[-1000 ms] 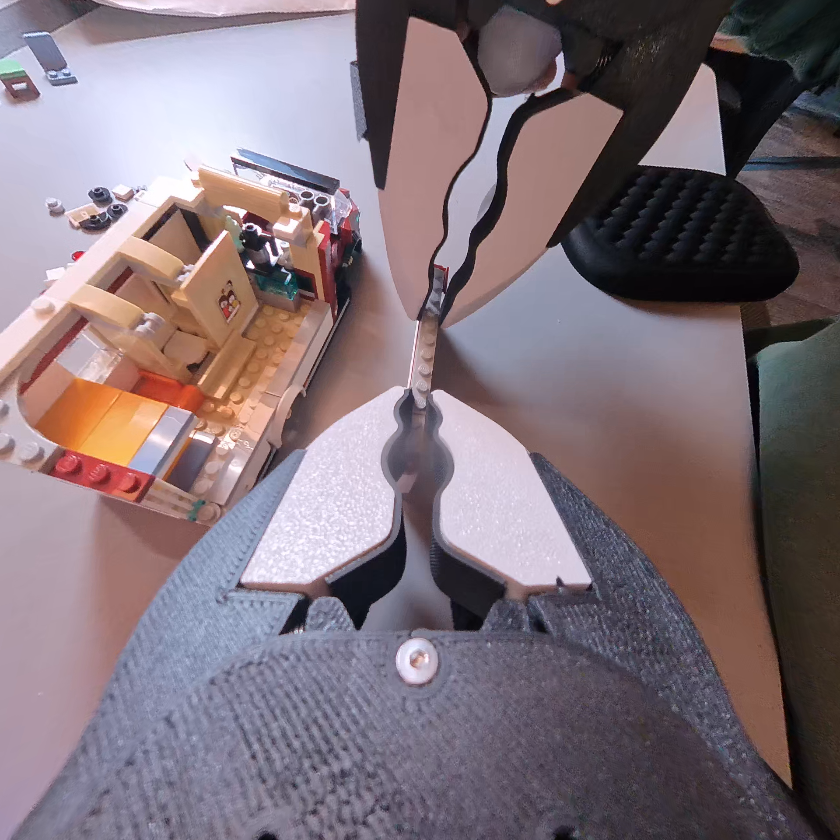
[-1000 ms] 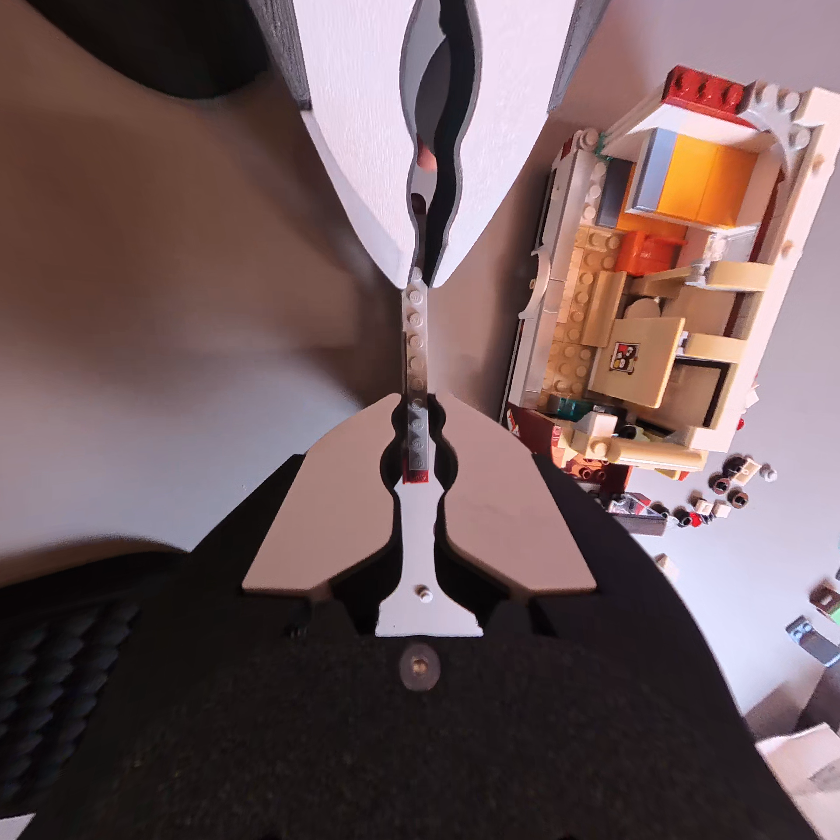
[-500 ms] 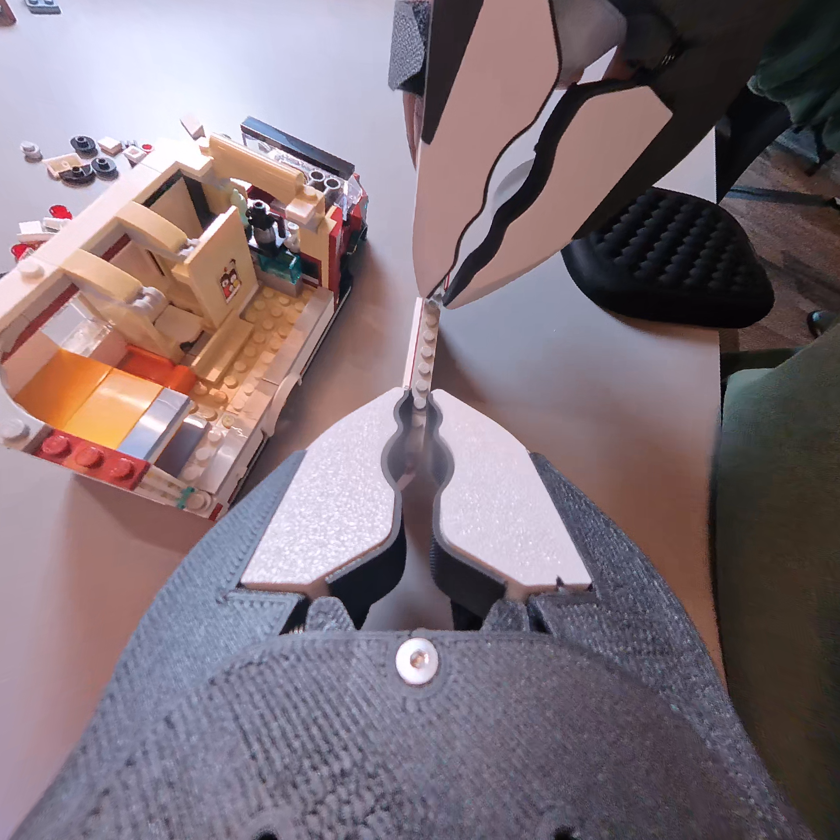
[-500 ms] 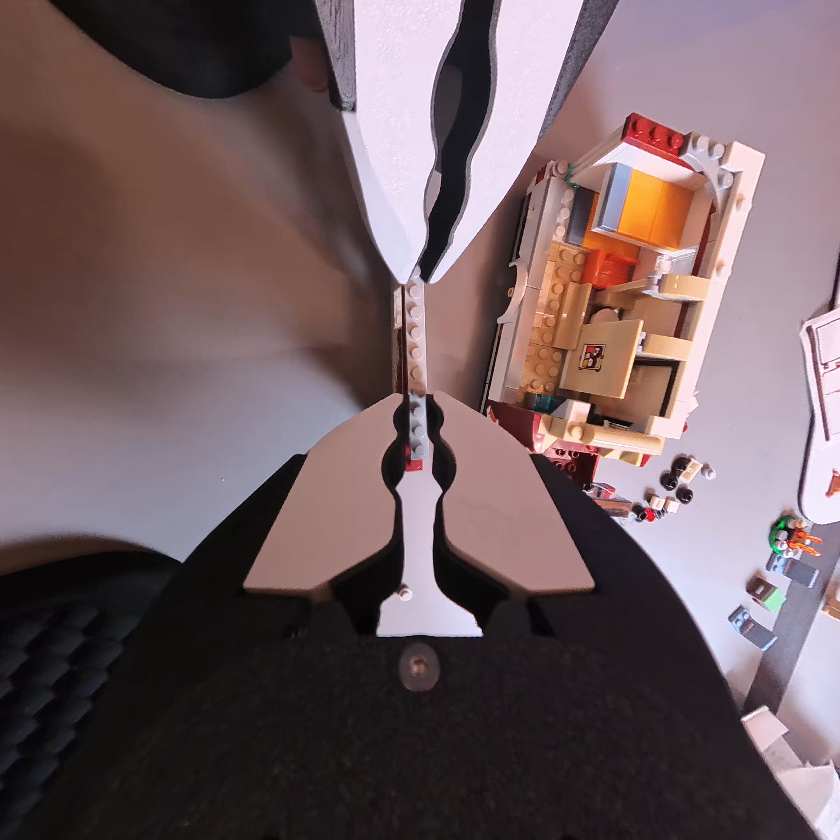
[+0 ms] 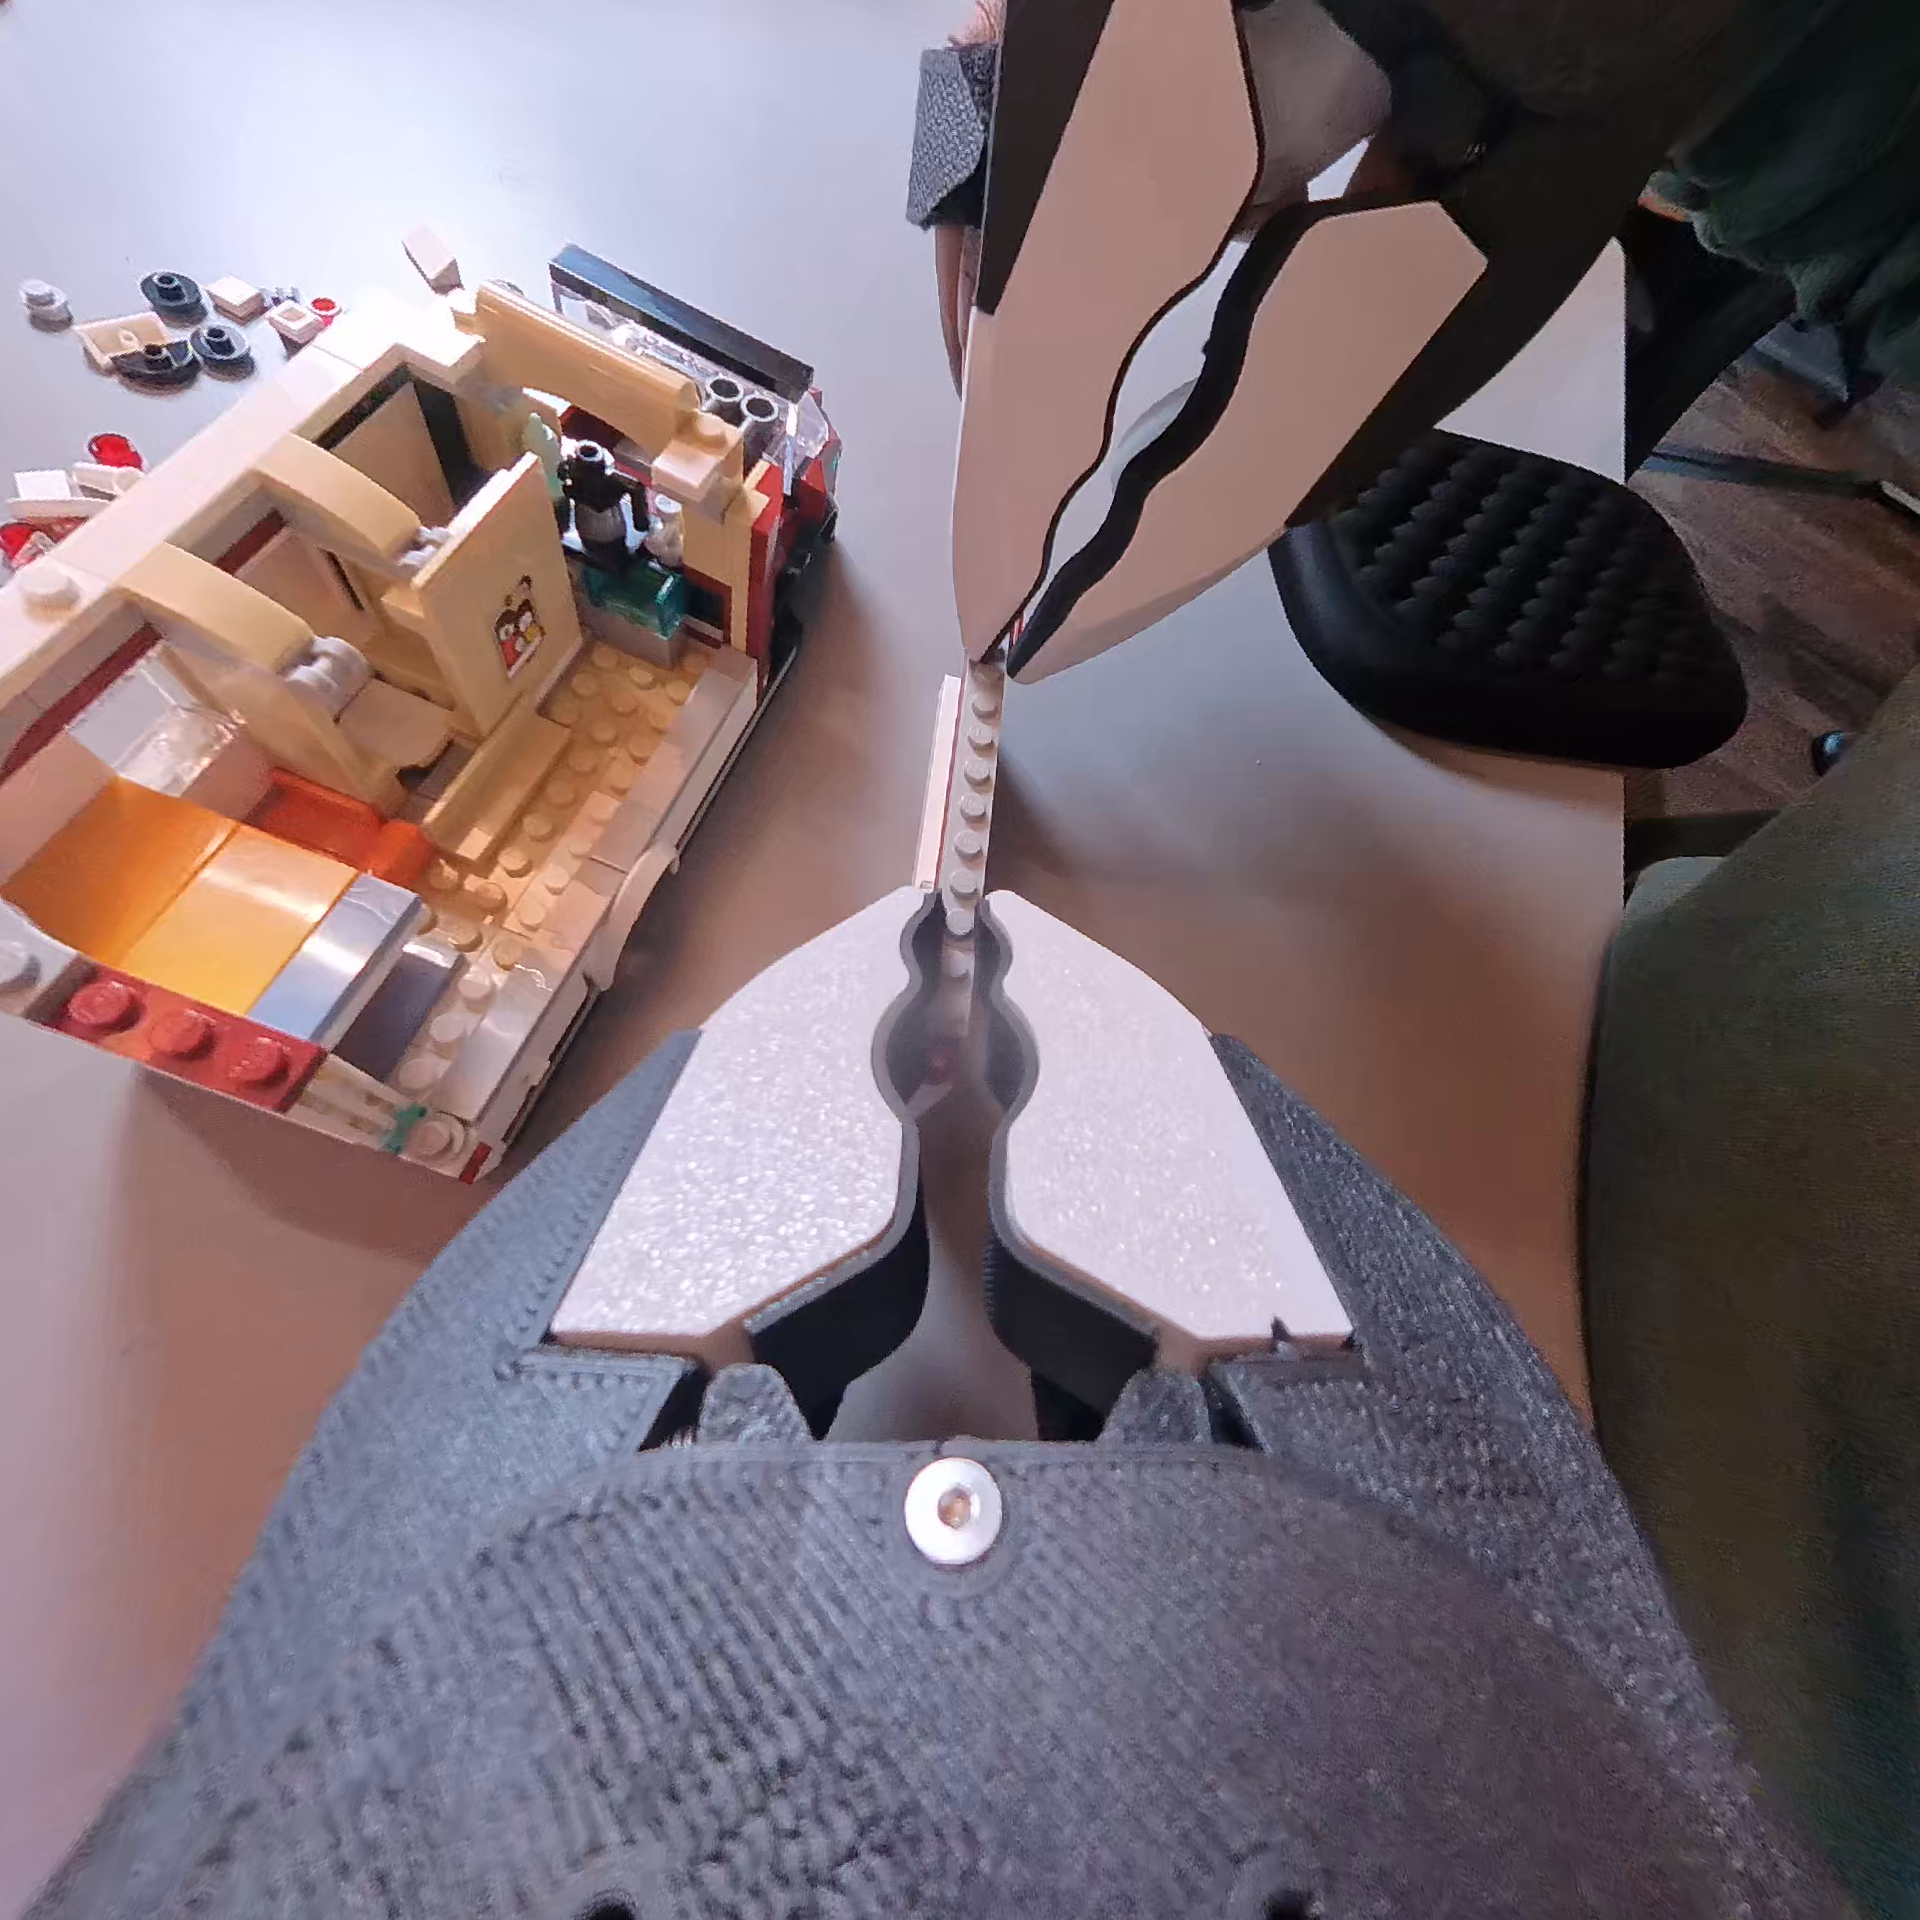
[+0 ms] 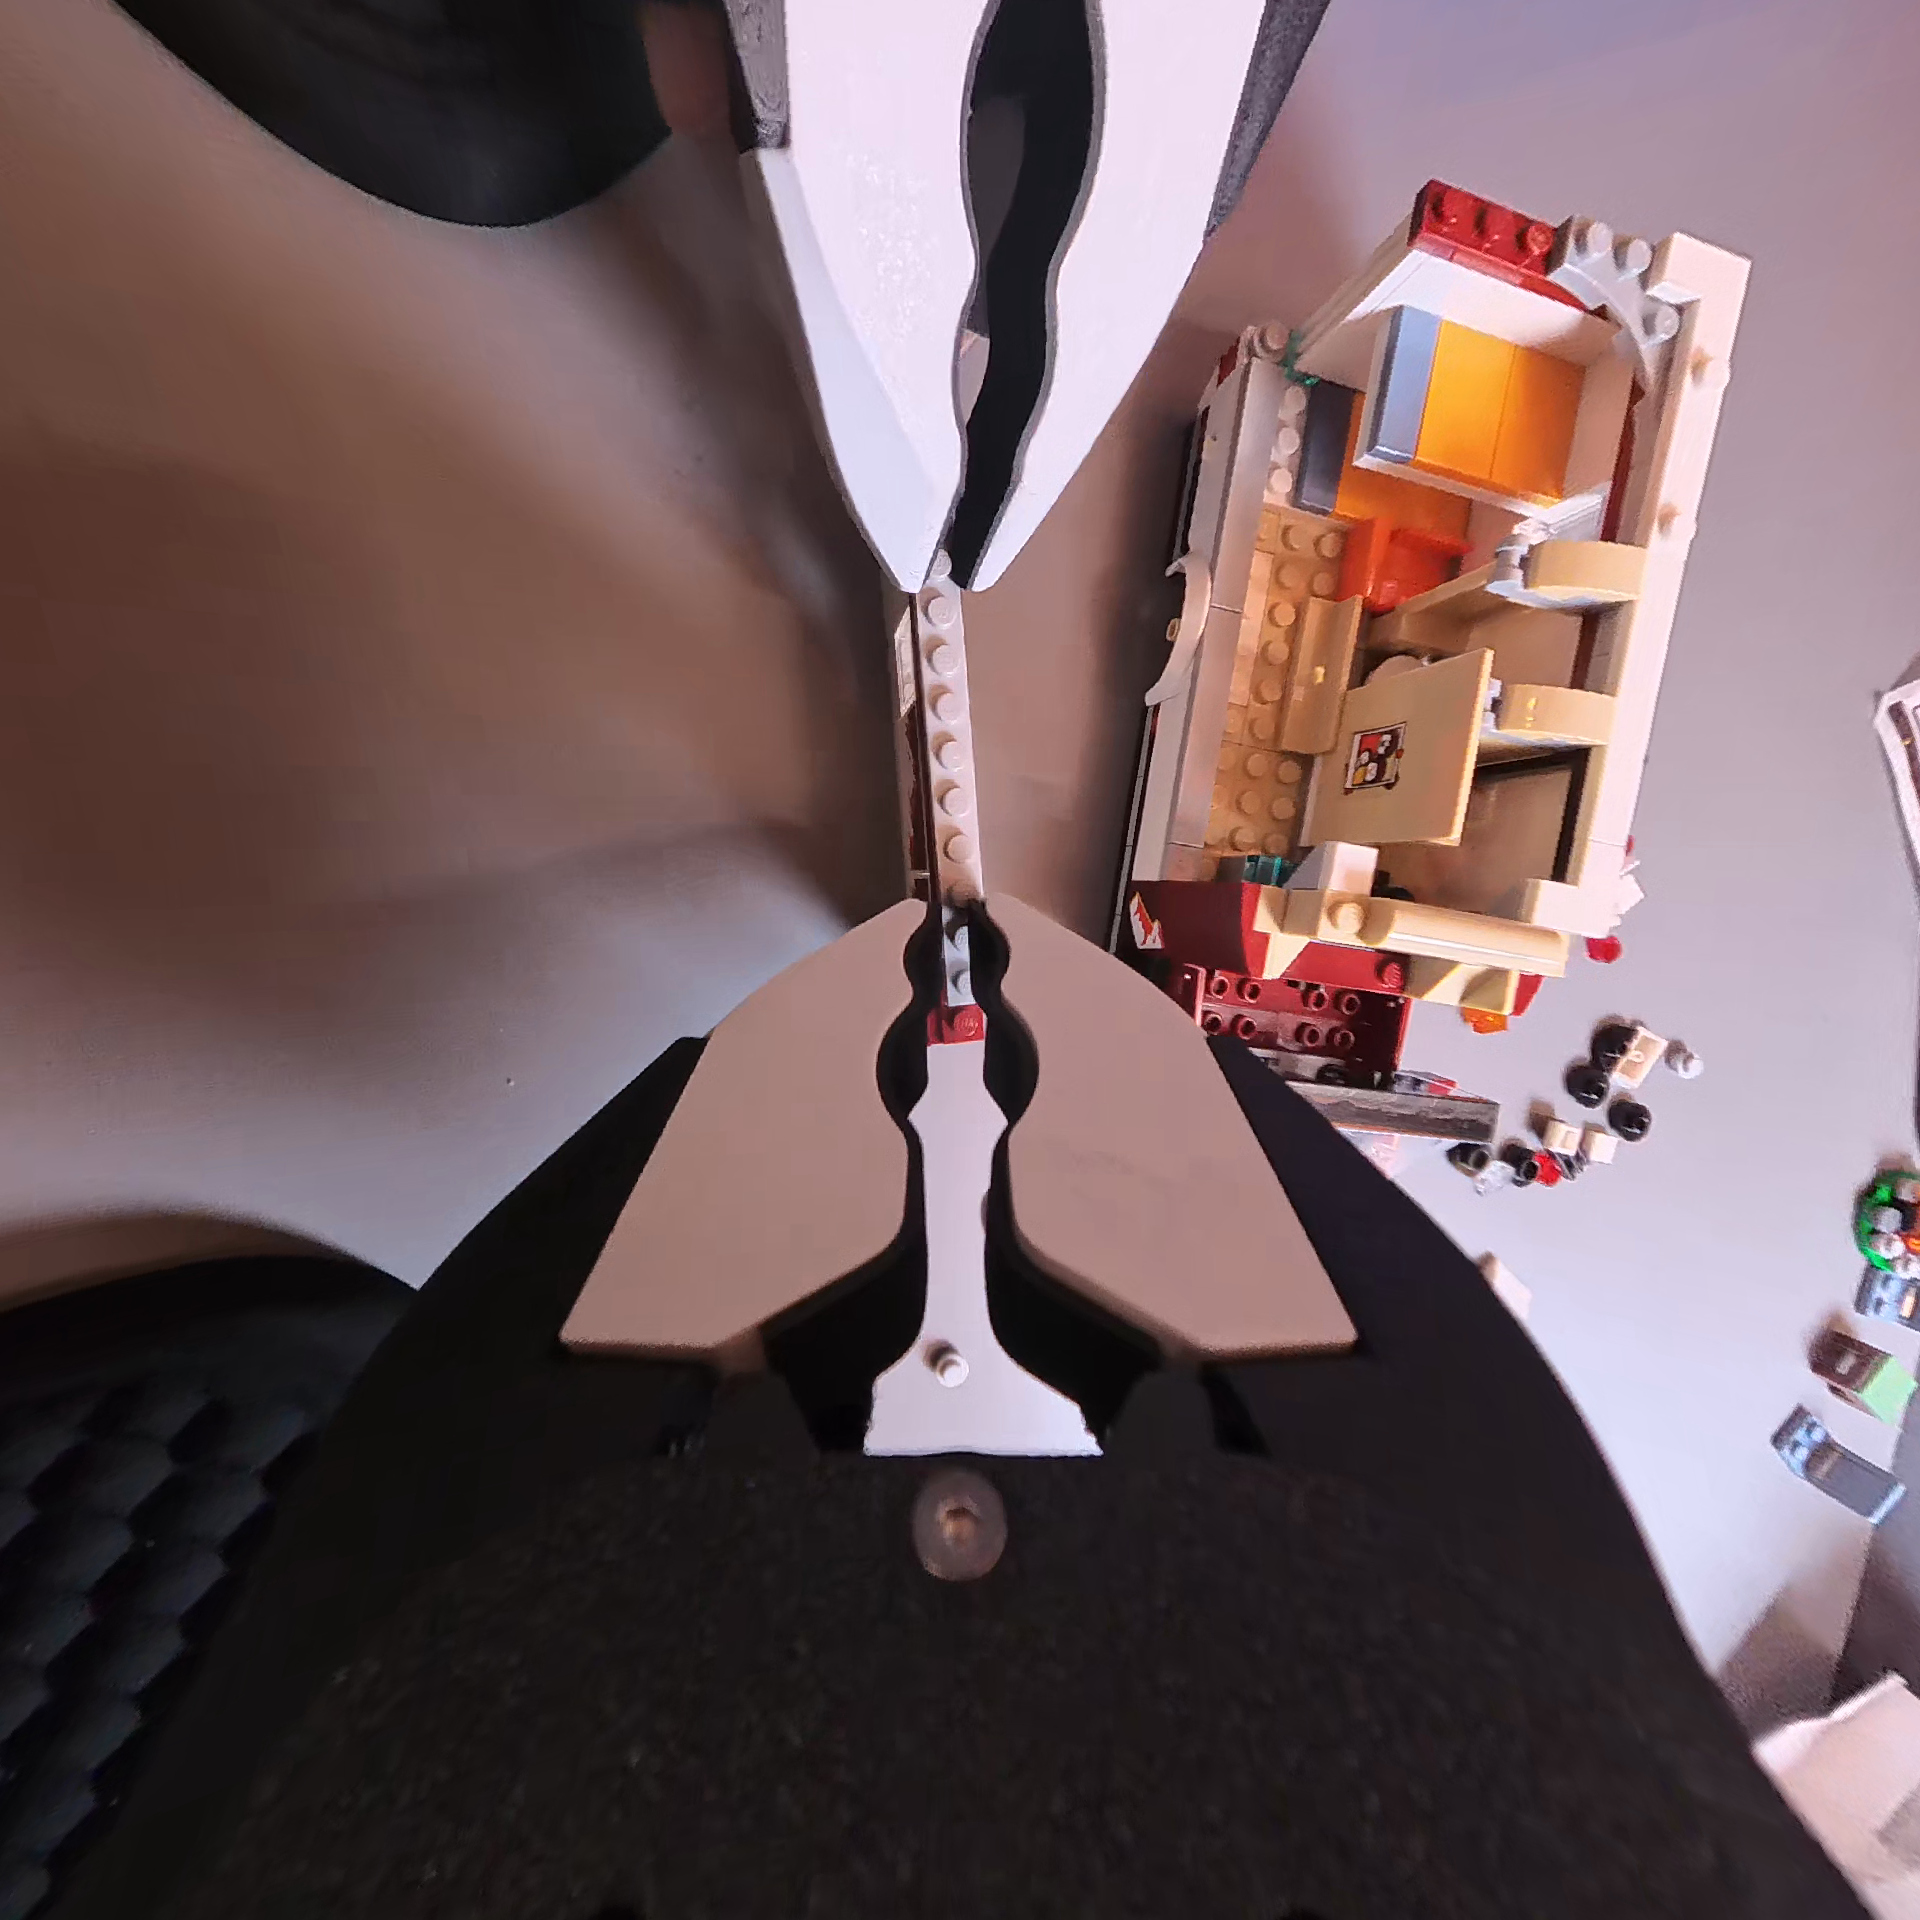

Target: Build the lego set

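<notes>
A grey table (image 5: 1247,935) fills both views, with a black chair seat (image 5: 1507,603) past its far edge; on the table stands a large brick-built camper van (image 5: 343,748), roof off, its tan seats and orange floor open to view, so the body looks largely assembled but uncovered; loose small pieces (image 6: 1590,1101) lie scattered near it, unplaced. Beside the van and clear of it, a long white studded panel (image 5: 971,790) with a red end hangs edge-up between the two tools; the left gripper (image 5: 956,925) pinches one end, the right gripper (image 6: 956,925) clamps the other, fingers pressed on it; it is joined to nothing.
</notes>
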`<state>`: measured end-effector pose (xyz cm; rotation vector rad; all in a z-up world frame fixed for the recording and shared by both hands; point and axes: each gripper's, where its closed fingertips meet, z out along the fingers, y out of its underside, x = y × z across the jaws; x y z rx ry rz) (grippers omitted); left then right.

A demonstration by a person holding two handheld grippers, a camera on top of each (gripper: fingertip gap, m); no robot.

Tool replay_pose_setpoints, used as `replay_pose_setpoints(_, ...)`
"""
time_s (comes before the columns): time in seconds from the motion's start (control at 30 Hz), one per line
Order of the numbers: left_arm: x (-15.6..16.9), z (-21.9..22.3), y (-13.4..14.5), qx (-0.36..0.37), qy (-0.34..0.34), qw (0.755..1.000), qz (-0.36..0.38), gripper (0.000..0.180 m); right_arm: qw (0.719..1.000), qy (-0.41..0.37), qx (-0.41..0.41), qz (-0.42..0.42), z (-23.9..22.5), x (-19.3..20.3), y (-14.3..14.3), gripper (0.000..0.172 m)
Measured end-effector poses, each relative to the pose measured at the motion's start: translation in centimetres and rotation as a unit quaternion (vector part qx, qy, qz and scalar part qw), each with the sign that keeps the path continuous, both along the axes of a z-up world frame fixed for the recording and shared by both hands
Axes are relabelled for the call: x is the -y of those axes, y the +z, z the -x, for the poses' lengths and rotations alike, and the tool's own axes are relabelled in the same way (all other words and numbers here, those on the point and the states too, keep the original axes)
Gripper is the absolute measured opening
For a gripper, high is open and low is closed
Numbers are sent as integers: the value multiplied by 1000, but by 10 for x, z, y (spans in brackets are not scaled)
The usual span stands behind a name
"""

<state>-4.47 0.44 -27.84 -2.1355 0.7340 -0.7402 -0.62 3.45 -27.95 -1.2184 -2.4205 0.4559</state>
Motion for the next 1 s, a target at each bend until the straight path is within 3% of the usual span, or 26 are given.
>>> replay_pose_setpoints(0.43,0,0,-1,8,0,999,37,7,997,6,71,23,0,0,-1,4)
replay_pose_setpoints(0.87,1,0,-2,-42,-3,999,6,7,996,16,-15,-81,-1,2,-1,5)
replay_pose_setpoints(1.0,0,0,-2,-44,-9,999,9,8,999,-3,-21,-29,-1,2,0,4)
